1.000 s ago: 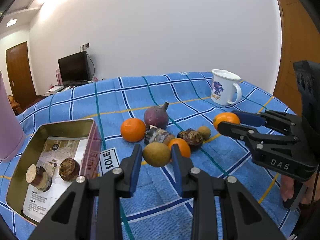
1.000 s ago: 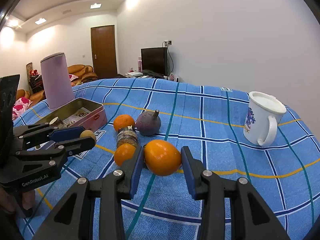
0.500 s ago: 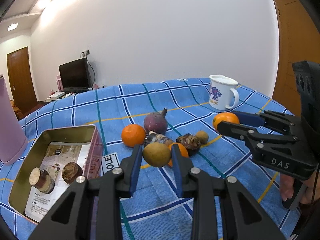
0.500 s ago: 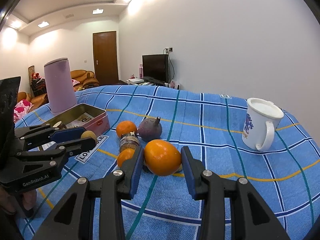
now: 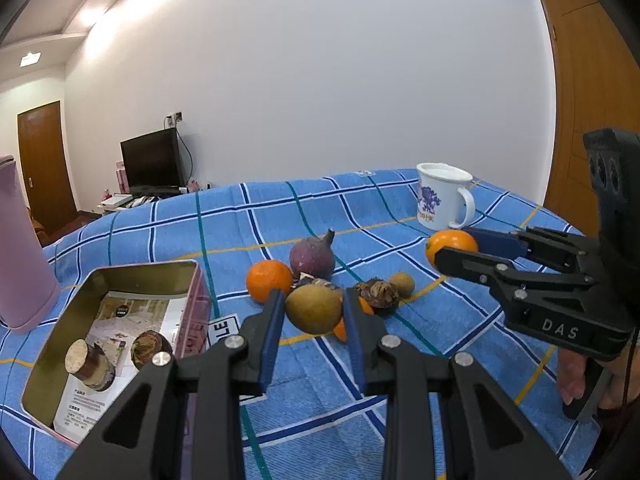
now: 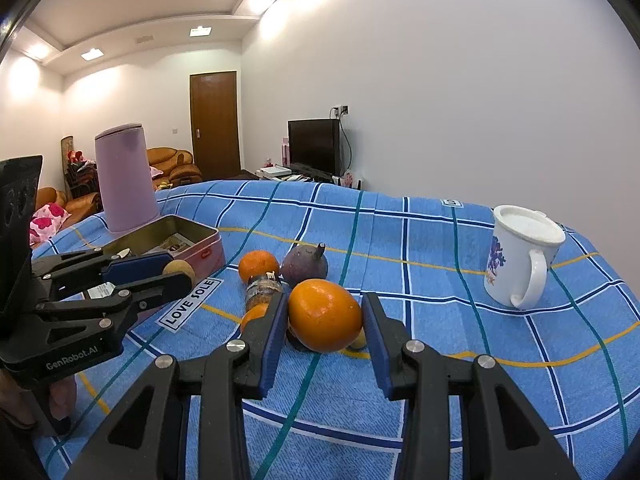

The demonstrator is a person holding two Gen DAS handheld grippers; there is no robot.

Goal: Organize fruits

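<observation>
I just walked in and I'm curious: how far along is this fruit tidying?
Early on. The open tin holds only two brown items. In hand: the left gripper clamps a yellow-brown fruit, and the right gripper clamps an orange, both above the blue cloth. Left: another orange, a purple fruit and several small ones.

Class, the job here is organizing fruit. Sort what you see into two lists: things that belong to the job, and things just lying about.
Belongs to the job:
- brown-green fruit in the left gripper
- orange in the right gripper
- loose tangerine
- purple fruit
- open tin

Just lying about:
- white mug
- pink canister
- television
</observation>
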